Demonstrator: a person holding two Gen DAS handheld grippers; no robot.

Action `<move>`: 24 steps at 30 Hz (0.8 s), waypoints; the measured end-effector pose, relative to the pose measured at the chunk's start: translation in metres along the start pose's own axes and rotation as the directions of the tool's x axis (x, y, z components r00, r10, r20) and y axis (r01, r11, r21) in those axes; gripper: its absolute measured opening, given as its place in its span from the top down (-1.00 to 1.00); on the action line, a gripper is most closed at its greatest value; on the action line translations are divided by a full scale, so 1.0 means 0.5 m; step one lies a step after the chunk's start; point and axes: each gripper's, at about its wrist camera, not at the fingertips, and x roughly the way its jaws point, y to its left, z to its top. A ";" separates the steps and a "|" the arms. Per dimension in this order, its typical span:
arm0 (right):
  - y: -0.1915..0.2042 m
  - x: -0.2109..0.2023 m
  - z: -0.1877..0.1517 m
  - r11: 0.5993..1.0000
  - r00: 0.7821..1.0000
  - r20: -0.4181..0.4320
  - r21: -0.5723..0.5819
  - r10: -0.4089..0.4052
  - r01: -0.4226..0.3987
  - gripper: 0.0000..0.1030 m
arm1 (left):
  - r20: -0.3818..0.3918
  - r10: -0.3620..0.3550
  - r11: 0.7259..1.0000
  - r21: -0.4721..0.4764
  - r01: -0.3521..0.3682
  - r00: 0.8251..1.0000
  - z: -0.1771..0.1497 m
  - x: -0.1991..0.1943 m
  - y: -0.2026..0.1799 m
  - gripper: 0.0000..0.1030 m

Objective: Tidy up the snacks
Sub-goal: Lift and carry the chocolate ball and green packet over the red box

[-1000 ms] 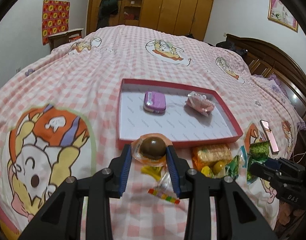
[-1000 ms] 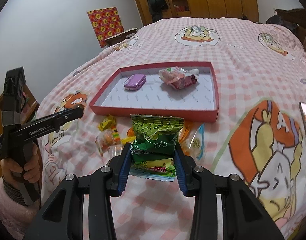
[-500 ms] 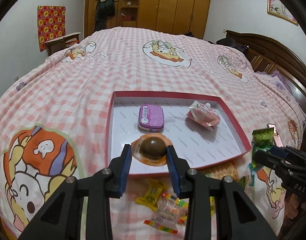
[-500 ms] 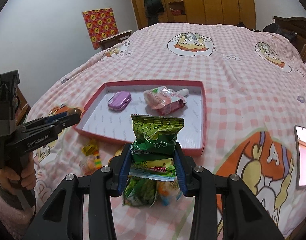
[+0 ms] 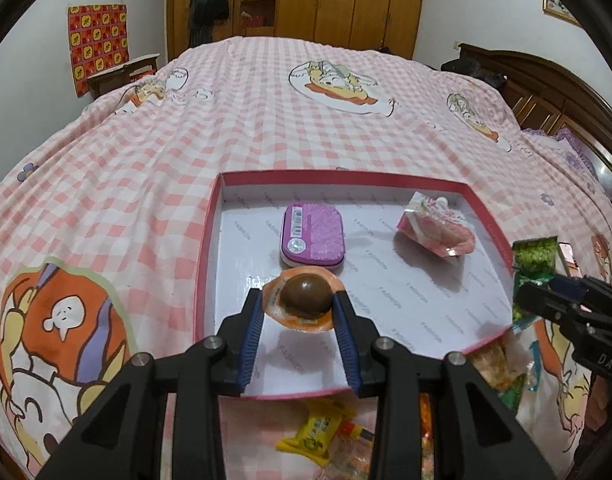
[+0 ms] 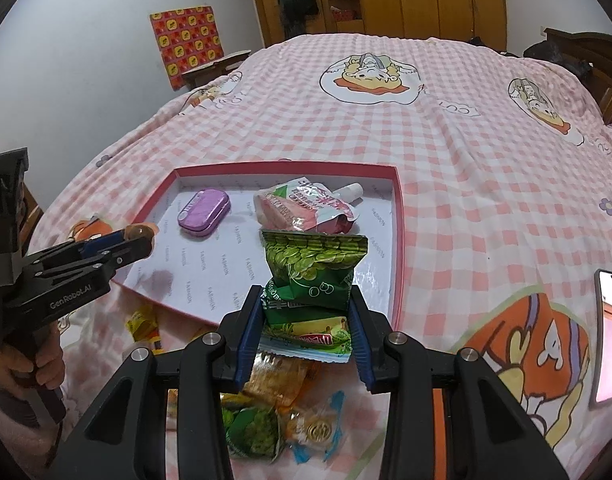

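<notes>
A red-rimmed tray [image 5: 209,248] with a white floor lies on the bed; it also shows in the right wrist view [image 6: 400,216]. In it lie a purple tin [image 5: 312,236] and a pink pouch [image 5: 436,230]. My left gripper [image 5: 299,304] is shut on an orange-wrapped brown egg snack [image 5: 306,296], held above the tray's near part. My right gripper [image 6: 306,308] is shut on a green snack packet [image 6: 314,272], held over the tray's near right corner. The left gripper also shows in the right wrist view [image 6: 133,240].
Loose snacks lie on the pink checked bedspread in front of the tray: a yellow candy [image 5: 318,432], a green packet [image 6: 251,432], an orange packet [image 6: 281,376]. A phone [image 6: 610,332] lies at the right. A wooden headboard [image 5: 546,92] stands far right.
Both grippers have moved forward with their snacks, from above the loose pile to over the tray. The tin and pouch have not moved.
</notes>
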 end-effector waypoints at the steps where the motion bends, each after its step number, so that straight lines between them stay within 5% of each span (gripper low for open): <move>1: 0.000 0.004 0.002 1.000 1.000 -0.001 -0.004 -0.003 0.003 0.21 | -0.009 0.003 1.000 -0.003 -0.003 1.000 0.000 0.010 0.002 0.29; 24: -0.008 0.108 0.030 0.998 0.997 -0.049 -0.034 -0.058 0.057 0.21 | -0.061 0.032 0.999 -0.001 -0.032 0.998 0.033 0.094 0.006 0.29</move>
